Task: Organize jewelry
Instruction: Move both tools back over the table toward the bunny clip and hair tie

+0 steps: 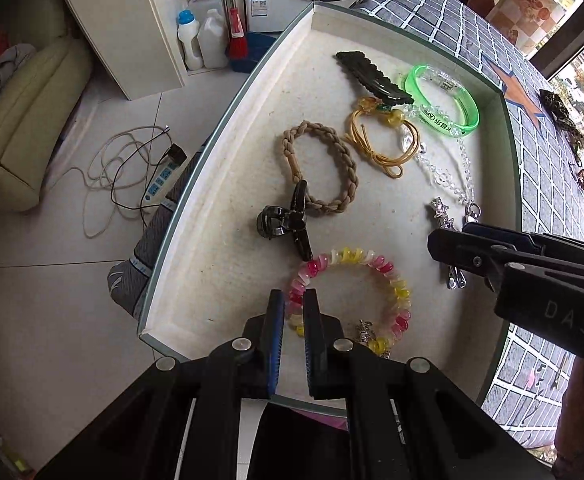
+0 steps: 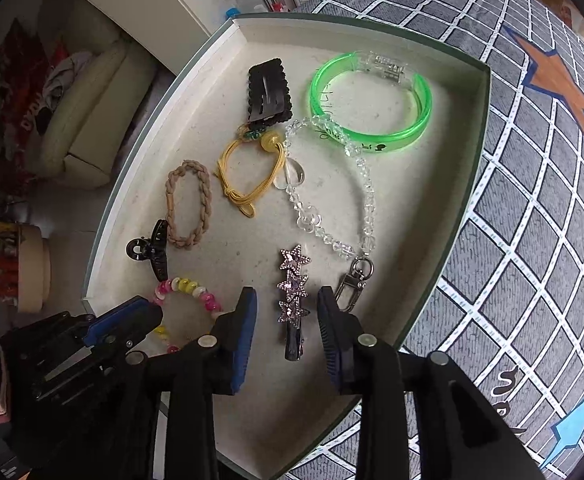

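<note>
Low in the tray (image 2: 467, 168), right tongs (image 2: 288, 312) gape around the star clip (image 2: 293, 284), left tongs (image 1: 293, 308) pinch the coil bracelet (image 1: 371, 264); lifting may snag the neighbouring charm (image 1: 365, 330).

My left hand-held gripper (image 1: 293, 312): black, blue pads. My right hand-held gripper (image 2: 288, 316): same black and blue. Tray (image 2: 443, 216): cream speckled floor, grey-green rim. Coil bracelet (image 1: 391, 280): pink, yellow, white. Star clip (image 2: 293, 280): lilac sparkle. Bangle (image 2: 371, 136): neon green, clear clasp. Braided tie (image 2: 188, 208): tan. Cord tie (image 2: 244, 176): mustard yellow. Bead chain (image 2: 365, 200): clear. Claw clip (image 1: 292, 224): black. Worktop cloth (image 2: 531, 240): grey, white grid, orange and blue stars.
</note>
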`<state>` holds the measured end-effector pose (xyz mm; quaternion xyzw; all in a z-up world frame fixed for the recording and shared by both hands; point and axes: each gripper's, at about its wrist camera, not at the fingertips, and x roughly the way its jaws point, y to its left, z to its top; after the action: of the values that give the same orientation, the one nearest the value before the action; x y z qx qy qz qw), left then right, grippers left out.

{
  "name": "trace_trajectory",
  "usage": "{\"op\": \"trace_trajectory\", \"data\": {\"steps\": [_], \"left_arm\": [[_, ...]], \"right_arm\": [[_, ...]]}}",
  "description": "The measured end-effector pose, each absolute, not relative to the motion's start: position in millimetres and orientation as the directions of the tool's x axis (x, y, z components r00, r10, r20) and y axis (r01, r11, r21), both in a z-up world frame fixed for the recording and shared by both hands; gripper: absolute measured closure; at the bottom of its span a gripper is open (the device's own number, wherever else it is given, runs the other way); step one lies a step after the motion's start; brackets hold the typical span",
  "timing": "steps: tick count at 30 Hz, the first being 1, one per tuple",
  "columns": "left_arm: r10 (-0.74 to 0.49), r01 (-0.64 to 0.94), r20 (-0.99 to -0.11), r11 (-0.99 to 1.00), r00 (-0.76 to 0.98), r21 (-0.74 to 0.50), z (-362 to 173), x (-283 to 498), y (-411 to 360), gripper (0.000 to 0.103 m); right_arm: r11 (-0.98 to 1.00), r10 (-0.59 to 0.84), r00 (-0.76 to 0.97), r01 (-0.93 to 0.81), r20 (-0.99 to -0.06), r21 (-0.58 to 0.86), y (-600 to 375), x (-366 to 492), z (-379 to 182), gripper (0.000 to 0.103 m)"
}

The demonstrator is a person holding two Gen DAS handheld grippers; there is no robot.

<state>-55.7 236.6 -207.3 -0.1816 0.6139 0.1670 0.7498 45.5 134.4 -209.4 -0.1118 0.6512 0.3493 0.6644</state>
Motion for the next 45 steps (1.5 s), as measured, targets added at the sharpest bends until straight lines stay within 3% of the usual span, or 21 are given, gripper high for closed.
{"op": "trace_trajectory", "data": {"steps": [6, 17, 18, 19, 20, 29, 40, 45], "left_arm": [[0.049, -0.457, -0.982, 0.889, 0.184, -0.042, -199, -51, 234, 0.087], [0.081, -0.405, -0.98, 0.915, 0.181, 0.001, -187, -41, 221, 0.087], [0.084, -0.397, -0.98, 0.918, 0.18, 0.006, -186, -40, 220, 0.072], [0.086, -0.391, -0.98, 0.92, 0.181, 0.009, -184, -39, 218, 0.022], [0.099, -0.395, -0.977, 0.919, 0.188, 0.017, -180, -39, 216, 0.0], [0.112, -0.282, -0.956, 0.959, 0.271, 0.033, -142, -12, 178, 0.0], [-0.019, -0.047, -0.947, 0.998, 0.321, -0.036, -123, 57, 67, 0.0], [-0.041, 0.062, -0.948, 0.998, 0.317, -0.022, -132, 85, 14, 0.0]], "right_arm": [[0.73, 0.368, -0.078, -0.594, -0.927, 0.34, 128, 47, -193, 0.061], [0.796, 0.429, 0.015, -0.48, -0.903, 0.37, 66, 61, -161, 0.048], [0.804, 0.428, 0.024, -0.466, -0.904, 0.369, 60, 62, -160, 0.048], [0.813, 0.426, 0.033, -0.451, -0.904, 0.367, 55, 60, -158, 0.048], [0.822, 0.424, 0.042, -0.437, -0.904, 0.366, 48, 62, -157, 0.048], [0.918, 0.336, 0.13, -0.268, -0.933, 0.293, -40, 57, -157, 0.042], [0.989, 0.137, 0.142, 0.04, -0.98, 0.144, -163, 17, -179, 0.04], [0.984, 0.119, 0.105, 0.118, -0.987, 0.131, -183, 0, -198, 0.04]]}}
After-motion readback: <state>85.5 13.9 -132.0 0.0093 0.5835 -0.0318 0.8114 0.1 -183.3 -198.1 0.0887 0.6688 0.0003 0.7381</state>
